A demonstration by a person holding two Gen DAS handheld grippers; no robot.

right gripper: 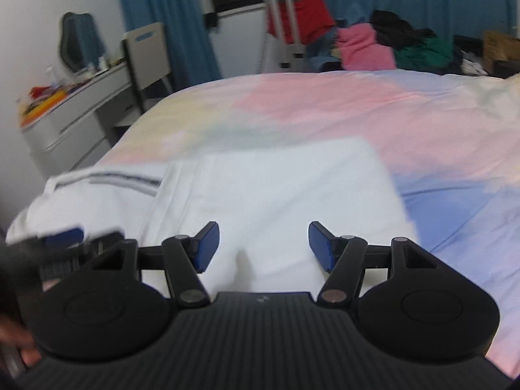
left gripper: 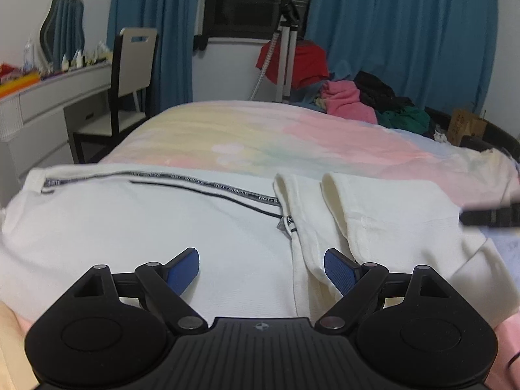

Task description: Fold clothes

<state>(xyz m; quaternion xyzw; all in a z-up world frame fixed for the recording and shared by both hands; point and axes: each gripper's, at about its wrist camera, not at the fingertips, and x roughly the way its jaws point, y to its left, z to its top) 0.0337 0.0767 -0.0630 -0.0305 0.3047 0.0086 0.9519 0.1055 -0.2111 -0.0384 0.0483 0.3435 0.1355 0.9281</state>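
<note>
On the near end of the bed [left gripper: 247, 136] lies the white garment [left gripper: 136, 227], spread flat on the pastel cover, black lettered stripe along its far edge and a cream part folded over on the right. Left tool [left gripper: 261, 268] hangs just above it, blue pads wide apart, gripping nothing. Right tool [right gripper: 264, 243] is the same, spread wide over the folded part. Clothes pile [left gripper: 367, 100] sits at the far end.

- The right wrist view is smeared; the left gripper [right gripper: 65, 240] at its left edge is only a dark blur.
- The white garment [left gripper: 146, 234] runs under the gripper body, near hem hidden.
</note>
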